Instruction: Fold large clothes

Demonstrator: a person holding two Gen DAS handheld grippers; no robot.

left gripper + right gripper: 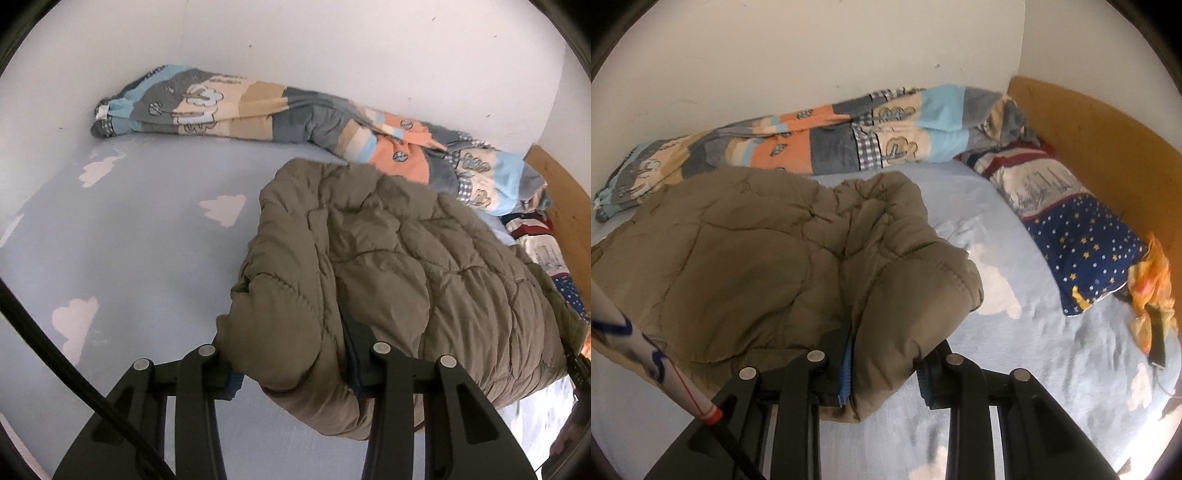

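Both grippers' fingers clamp olive quilted jacket, starry pillow only in right view

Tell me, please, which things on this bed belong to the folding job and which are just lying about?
Part of the job:
- quilted olive jacket
- left gripper, closed on the jacket's edge
- right gripper, closed on another fold of it

Just lying about:
- patchwork blanket along the wall
- star-print pillow
- orange wrapper beside the pillow
- cloud-print sheet
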